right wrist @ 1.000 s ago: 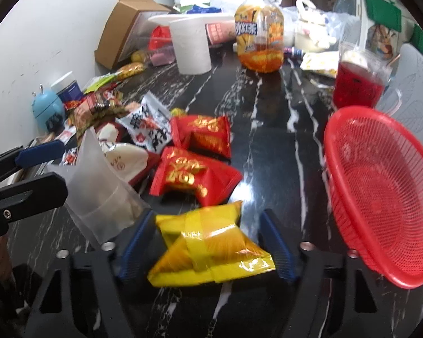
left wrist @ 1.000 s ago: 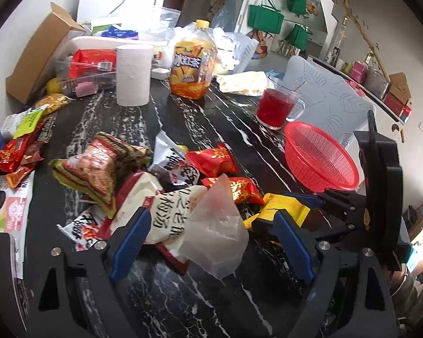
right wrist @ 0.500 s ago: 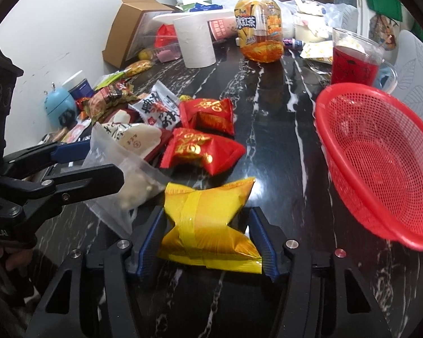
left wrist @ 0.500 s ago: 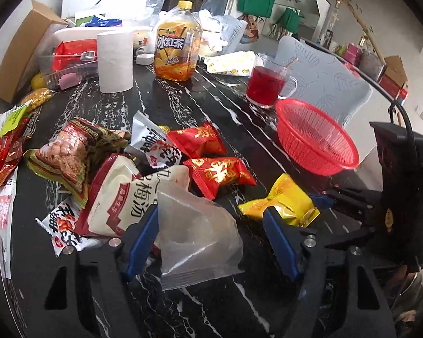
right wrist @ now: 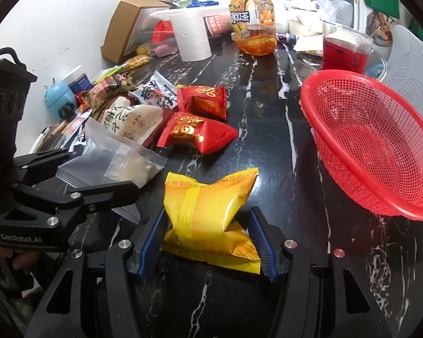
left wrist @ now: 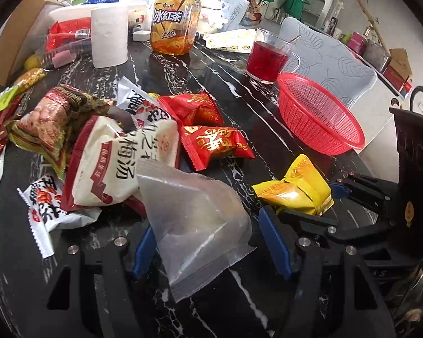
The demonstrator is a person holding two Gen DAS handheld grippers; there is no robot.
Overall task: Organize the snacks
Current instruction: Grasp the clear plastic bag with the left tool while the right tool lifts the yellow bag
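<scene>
The basket [right wrist: 375, 152] sits on the table [right wrist: 268, 146], and everything else is placed from it: the glass mug [right wrist: 344, 52] stands just behind it, the drink bottle [right wrist: 253, 25] and paper roll [right wrist: 193, 36] farther behind and to its left. Left of the basket lie two foil packets [right wrist: 200, 133], with the heap of snack bags [left wrist: 79, 140] beyond them. Nearer the cameras and left of the basket lies the pillow packet [right wrist: 211, 219], with the clear pouch [right wrist: 112, 157] farther left.

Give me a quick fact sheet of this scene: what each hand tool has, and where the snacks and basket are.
left gripper: fingers around a clear plastic bag
right gripper: fingers around a yellow snack packet
red basket: on the black marble table, empty, right of the yellow packet
red snack packets: two, loose on the table
</scene>
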